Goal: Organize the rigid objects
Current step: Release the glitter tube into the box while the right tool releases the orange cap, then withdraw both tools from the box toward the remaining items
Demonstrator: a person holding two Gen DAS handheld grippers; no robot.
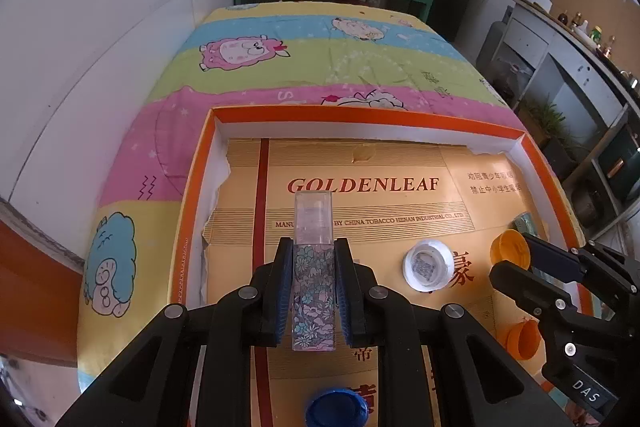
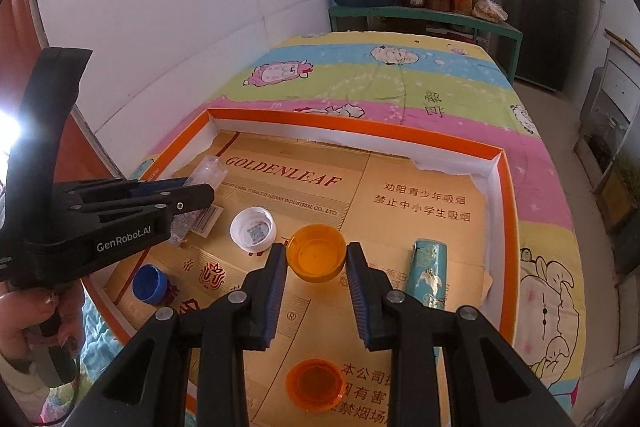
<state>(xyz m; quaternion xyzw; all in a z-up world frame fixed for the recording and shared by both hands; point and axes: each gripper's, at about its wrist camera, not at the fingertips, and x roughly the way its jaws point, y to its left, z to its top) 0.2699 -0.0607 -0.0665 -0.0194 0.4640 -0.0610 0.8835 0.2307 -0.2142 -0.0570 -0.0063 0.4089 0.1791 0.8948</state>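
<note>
Writing: "GOLDENLEAF" in red and "CHINA TOBACCO HENAN INDUSTRIAL CO., LTD" on the gold card [image 1: 400, 227] lining the tray; "GenRobot.AI" on the left gripper's side, "DAS" on the right gripper's.
Tray [image 2: 360, 125]: orange rim, white walls, on a cartoon sheet [image 1: 320, 67].
Left gripper [image 1: 313, 287]: pads pinch a floral tube [image 1: 314, 291] with a clear cap, pointing to 12 o'clock over the card.
Right gripper [image 2: 317, 277]: pads spread, an open yellow cap [image 2: 317, 257] between the tips; contact unclear.
White cap [image 2: 253, 229]: open side up, QR sticker inside, at 10 o'clock of the yellow cap.
Orange cap [image 2: 315, 385]: at 6 o'clock of the yellow cap.
Blue cap [image 2: 149, 283]: at 9 o'clock, near the tray's edge.
Teal tube [image 2: 430, 273]: lying at 3 o'clock.
</note>
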